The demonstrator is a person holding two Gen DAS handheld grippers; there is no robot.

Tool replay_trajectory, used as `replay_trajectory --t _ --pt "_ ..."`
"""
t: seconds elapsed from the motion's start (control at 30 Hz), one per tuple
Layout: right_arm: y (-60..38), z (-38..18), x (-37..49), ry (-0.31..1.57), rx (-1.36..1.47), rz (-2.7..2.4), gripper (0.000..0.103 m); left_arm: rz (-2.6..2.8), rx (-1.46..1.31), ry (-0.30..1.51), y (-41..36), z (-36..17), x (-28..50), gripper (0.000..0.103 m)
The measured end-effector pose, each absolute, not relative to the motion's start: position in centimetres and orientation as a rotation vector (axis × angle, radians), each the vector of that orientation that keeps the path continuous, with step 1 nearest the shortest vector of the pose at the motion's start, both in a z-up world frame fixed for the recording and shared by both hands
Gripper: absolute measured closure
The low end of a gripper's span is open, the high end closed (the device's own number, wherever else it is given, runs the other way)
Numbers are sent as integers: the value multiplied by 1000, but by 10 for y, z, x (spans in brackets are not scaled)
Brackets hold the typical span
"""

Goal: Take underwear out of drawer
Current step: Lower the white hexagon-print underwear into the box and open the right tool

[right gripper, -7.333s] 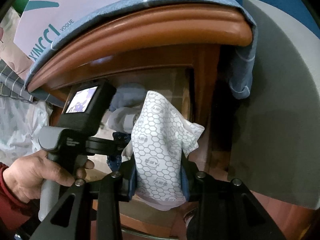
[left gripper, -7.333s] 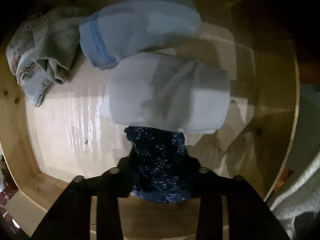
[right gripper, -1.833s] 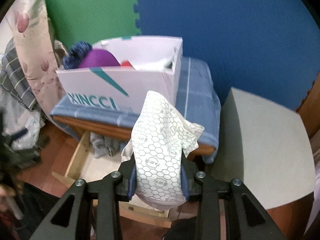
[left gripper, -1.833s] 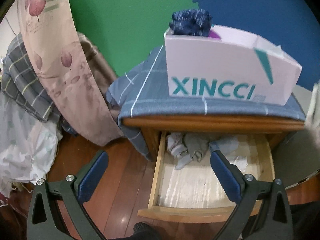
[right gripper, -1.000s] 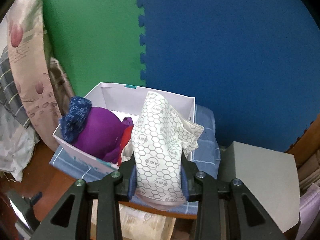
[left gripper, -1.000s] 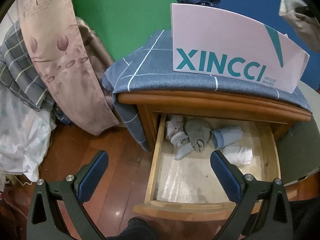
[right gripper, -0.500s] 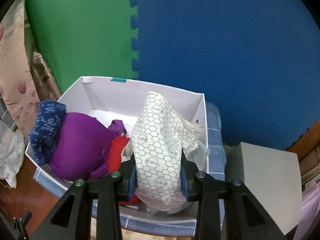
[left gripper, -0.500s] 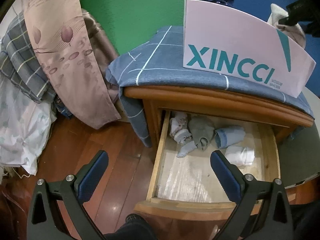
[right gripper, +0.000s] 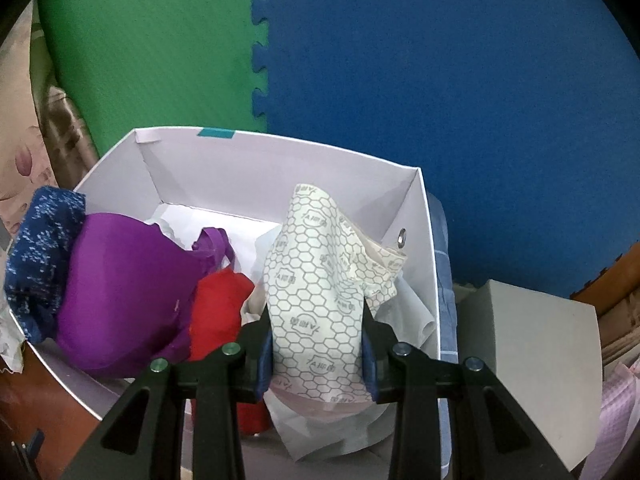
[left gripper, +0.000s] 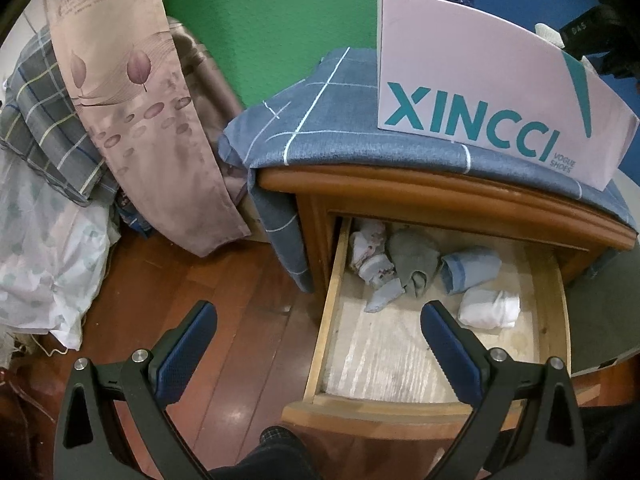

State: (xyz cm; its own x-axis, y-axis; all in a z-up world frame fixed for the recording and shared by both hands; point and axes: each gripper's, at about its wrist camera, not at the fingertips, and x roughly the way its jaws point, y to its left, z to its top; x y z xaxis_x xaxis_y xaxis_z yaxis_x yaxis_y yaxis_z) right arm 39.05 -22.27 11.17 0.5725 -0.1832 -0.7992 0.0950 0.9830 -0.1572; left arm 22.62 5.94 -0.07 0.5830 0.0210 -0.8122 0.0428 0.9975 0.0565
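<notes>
My right gripper (right gripper: 318,346) pinched the soft, light underwear (right gripper: 320,280) mid-fold above the box's (right gripper: 420,216) right end; my left gripper (left gripper: 320,344) hung spread, empty, over the drawer's (left gripper: 332,280) left edge.

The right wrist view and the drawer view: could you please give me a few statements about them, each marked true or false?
1. The right tool is clamped on a white hexagon-print cloth garment. True.
2. The white cardboard shoe box is empty. False: it holds purple, red and dark blue speckled garments.
3. The left tool grips a sock. False: its jaws stand wide apart with nothing between them.
4. The wooden drawer is pulled open with small rolled items at its back. True.
5. The box sits on the wooden floor. False: it stands on the blue checked cloth over the nightstand.
</notes>
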Motion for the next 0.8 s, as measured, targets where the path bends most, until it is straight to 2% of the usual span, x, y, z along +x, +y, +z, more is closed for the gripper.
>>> replay_trajectory --t 0.47,0.8 --pt "-220 97 400 966 -112 -177 66 -12 79 962 59 -4 226 1" --pt "-219 99 398 945 -86 -184 52 -16 76 972 59 -6 226 1"
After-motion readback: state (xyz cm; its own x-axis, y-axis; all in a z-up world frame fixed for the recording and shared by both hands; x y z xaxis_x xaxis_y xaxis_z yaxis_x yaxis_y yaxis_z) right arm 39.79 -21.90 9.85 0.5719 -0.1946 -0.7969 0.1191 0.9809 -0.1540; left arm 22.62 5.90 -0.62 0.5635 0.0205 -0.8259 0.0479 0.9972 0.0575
